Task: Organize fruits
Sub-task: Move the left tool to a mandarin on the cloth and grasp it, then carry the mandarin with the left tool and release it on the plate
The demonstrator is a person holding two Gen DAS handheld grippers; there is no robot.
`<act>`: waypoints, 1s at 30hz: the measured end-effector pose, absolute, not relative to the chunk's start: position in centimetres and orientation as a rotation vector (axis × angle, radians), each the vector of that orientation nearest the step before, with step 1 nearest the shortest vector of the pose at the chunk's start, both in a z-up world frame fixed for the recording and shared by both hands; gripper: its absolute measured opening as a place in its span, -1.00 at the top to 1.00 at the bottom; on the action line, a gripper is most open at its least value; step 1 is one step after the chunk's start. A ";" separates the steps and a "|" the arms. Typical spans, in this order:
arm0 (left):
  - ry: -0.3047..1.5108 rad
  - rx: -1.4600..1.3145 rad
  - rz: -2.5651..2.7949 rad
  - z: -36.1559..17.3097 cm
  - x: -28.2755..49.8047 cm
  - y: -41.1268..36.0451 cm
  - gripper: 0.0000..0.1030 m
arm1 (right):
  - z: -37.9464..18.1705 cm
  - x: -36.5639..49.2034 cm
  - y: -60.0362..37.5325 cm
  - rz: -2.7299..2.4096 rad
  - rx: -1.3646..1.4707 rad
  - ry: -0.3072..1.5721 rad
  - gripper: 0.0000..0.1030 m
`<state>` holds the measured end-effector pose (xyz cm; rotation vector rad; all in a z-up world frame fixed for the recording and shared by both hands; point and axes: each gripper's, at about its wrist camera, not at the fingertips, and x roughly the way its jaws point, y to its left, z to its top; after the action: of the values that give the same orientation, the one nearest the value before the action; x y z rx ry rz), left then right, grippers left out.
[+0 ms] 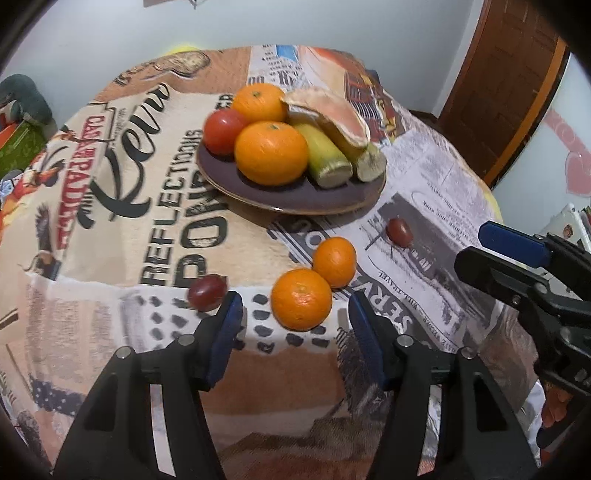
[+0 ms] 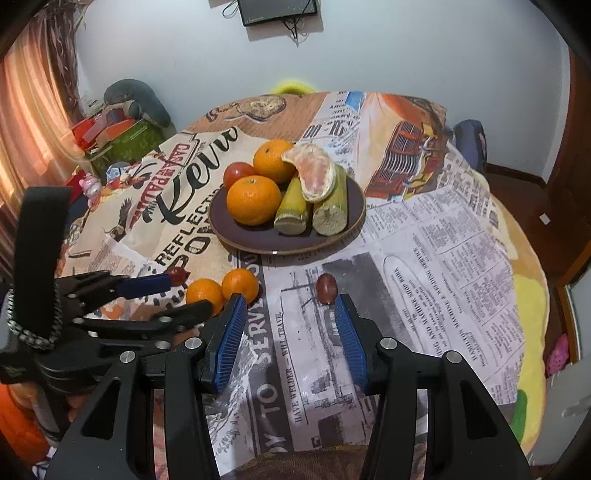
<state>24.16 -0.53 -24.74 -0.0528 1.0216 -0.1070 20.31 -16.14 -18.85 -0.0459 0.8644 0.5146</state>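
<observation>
We judge the pick-up step in hand: our left gripper, jaws apart and empty, brackets the nearer round orange mandarin on the printed cloth, short of the dark purple plate, calling for closing, while our right gripper hovers apart too.

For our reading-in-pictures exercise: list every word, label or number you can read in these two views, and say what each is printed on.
All text is printed on the tablecloth:
"REFLECTIONS", black capitals
"CASA DE PADRE", red capitals; middle word unclear
"Kew", black script; spelling uncertain
"HAVE WELDER – WILL TRAVEL", newsprint
"SERV", partly hidden
"TO"
Newsprint columns: too small to read.
Wall screen: no legible label.
</observation>
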 end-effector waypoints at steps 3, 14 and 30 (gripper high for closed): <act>1.041 -0.061 -0.120 -25.7 24.7 -0.5 0.27 | -19.3 20.6 -15.9 0.523 -0.047 0.876 0.10; 0.942 -0.095 -0.090 -23.5 23.0 2.6 0.29 | -20.3 21.6 -12.4 0.577 -0.089 0.900 0.10; 0.904 -0.114 -0.027 -22.7 22.9 6.0 0.29 | -23.5 24.7 -7.9 0.648 -0.073 0.985 0.38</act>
<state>22.91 6.01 -22.65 -0.1136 0.9037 -0.0272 24.74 -7.91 -23.48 -0.0731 0.9846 0.6476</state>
